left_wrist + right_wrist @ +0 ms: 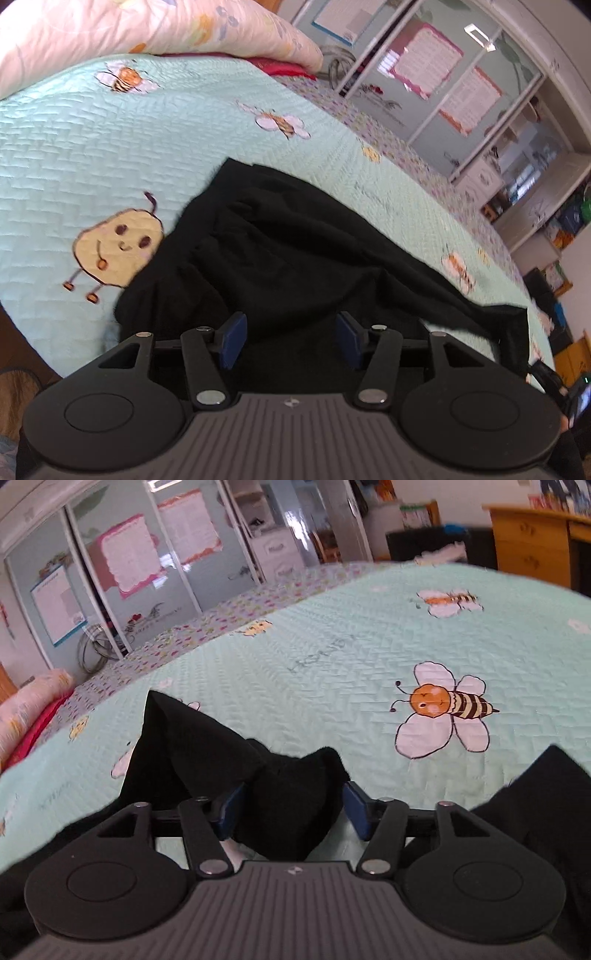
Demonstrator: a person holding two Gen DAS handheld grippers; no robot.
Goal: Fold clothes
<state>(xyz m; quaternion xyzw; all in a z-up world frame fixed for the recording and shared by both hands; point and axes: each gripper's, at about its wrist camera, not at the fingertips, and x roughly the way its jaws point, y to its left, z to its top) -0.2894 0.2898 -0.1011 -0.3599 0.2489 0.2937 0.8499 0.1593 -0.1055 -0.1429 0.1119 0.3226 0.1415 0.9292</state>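
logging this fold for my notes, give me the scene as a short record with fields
surface: mint quilted bedspread with bee prints
garment: black garment, crumpled, not yet folded flat
left hand-held gripper: open, over the garment, pads not pressing
right hand-held gripper: open, a peak of black cloth between the jaws, not pinched
background: sliding glass doors with posters

My left hand-held gripper [291, 338] is black with blue pads and silver screws. My right hand-held gripper [293, 810] matches, over a ribbed grey body.
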